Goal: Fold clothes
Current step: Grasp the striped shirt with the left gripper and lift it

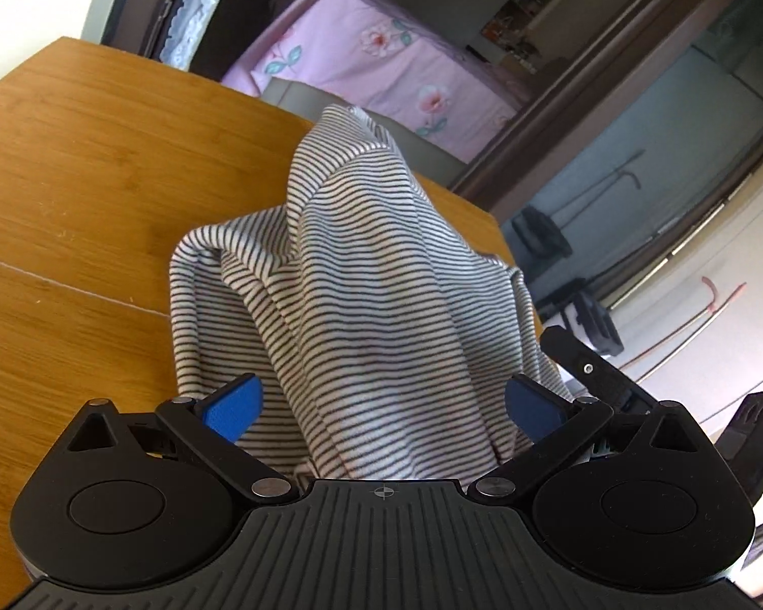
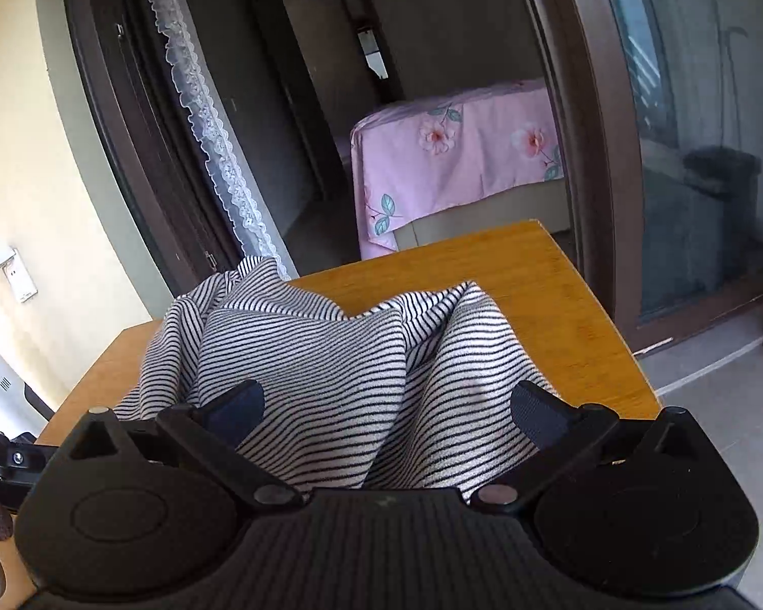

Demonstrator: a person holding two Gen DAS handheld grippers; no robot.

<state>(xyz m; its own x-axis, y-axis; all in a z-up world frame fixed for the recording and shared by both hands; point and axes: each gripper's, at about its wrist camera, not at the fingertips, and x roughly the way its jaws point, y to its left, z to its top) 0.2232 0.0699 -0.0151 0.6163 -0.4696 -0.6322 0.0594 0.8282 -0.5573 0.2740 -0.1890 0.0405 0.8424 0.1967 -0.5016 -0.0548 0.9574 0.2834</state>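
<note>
**Striped garment bunched between 2 spread grippers, fold not yet begun**

In the left wrist view, a striped garment [image 1: 361,274] rises in a crumpled peak through the middle of the frame, resting on a wooden table [image 1: 76,193] that fills the left side. The left gripper [image 1: 381,406] sits at the bottom, its 2 blue fingers [image 1: 234,406] spread wide with cloth lying loose between them, not pinched.

In the right wrist view, the same garment fills the lower centre in 2 rumpled humps, with the table's far edge at centre right. The right gripper [image 2: 386,409] is likewise spread, its fingers on either side of the fabric without clamping it.

A pink floral bedspread [image 2: 458,162] shows through a doorway behind.

The step looks like taking hold. Next, each gripper likely needs to close on an edge or corner so the garment can be lifted and spread flat.
</note>
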